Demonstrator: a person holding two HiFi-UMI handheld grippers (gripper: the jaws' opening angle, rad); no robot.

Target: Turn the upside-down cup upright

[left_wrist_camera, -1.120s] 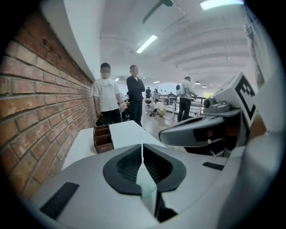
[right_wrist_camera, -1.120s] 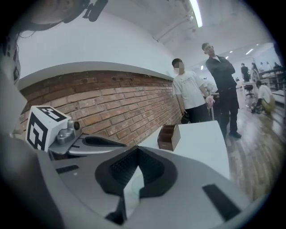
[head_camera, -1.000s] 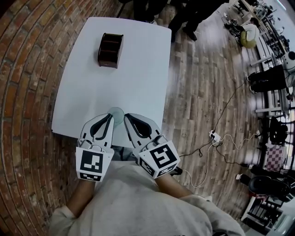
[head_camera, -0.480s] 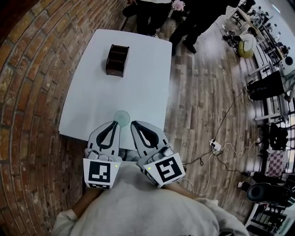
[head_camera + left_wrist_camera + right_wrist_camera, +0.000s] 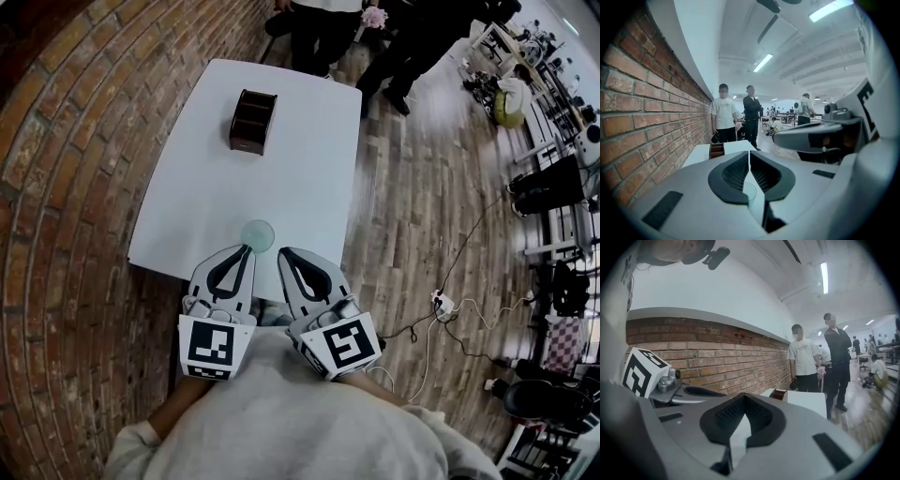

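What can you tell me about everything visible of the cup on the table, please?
The cup is small, round and see-through with a faint green tint, like clear plastic or glass. It stands on the white table close to its near edge, far from the brown box. It sits just beyond the tip of the left gripper, whose fingers are closed on nothing; contact cannot be told, nor whether its mouth faces up or down.

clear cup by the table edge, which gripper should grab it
Left, probably. The clear cup sits just ahead of the left gripper and shows past its jaws in its own view; the right gripper points beside it. Both are shut.
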